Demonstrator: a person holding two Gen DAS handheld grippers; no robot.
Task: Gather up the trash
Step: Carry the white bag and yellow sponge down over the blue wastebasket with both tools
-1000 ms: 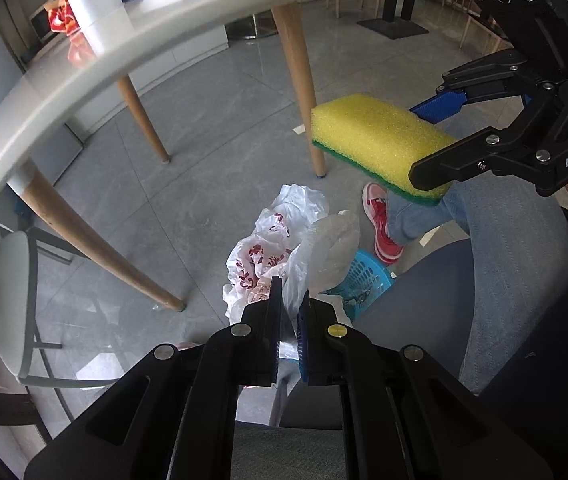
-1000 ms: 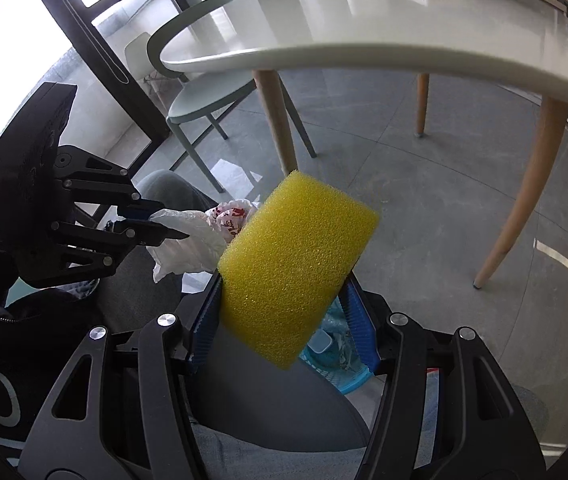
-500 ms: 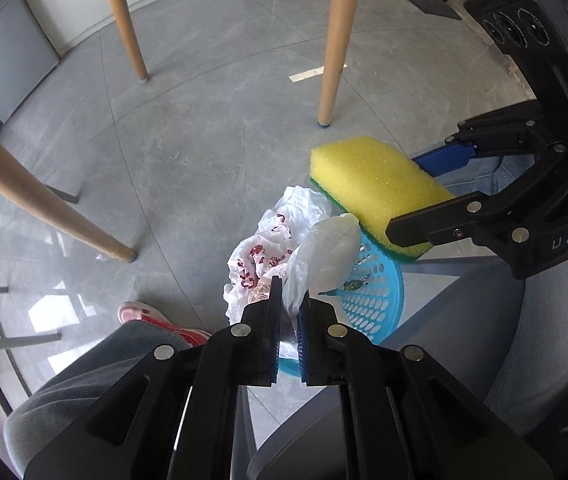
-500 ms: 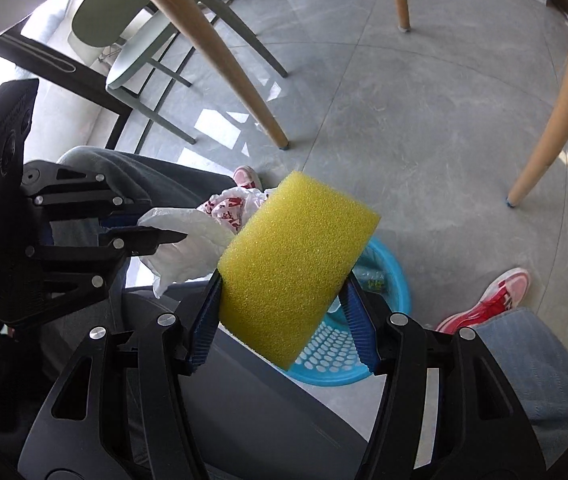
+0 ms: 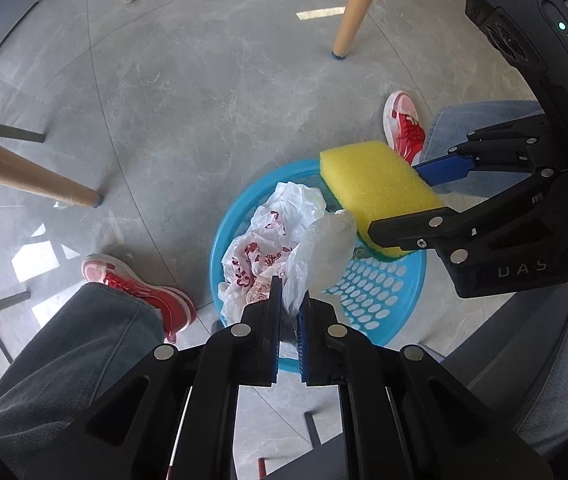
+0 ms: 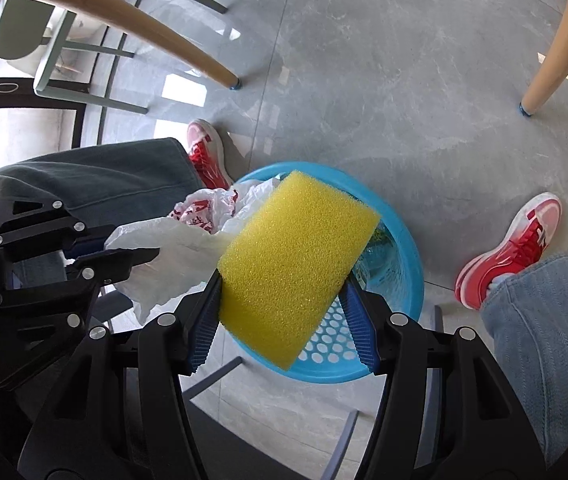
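gripping sponge (image 6: 296, 268), right view alone shows chair (image 6: 43, 40)

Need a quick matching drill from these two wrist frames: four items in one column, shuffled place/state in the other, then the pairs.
Items:
1. yellow sponge
2. white plastic bag
3. blue basket
4. red shoes

States:
A. on the grey floor between the person's feet, with perforated walls
B. pinched in the shut left tool
C. worn, one on each side of the basket
D. clamped between the pads of the right tool

Pairs: 1-D, 2-B, 3-A, 4-C
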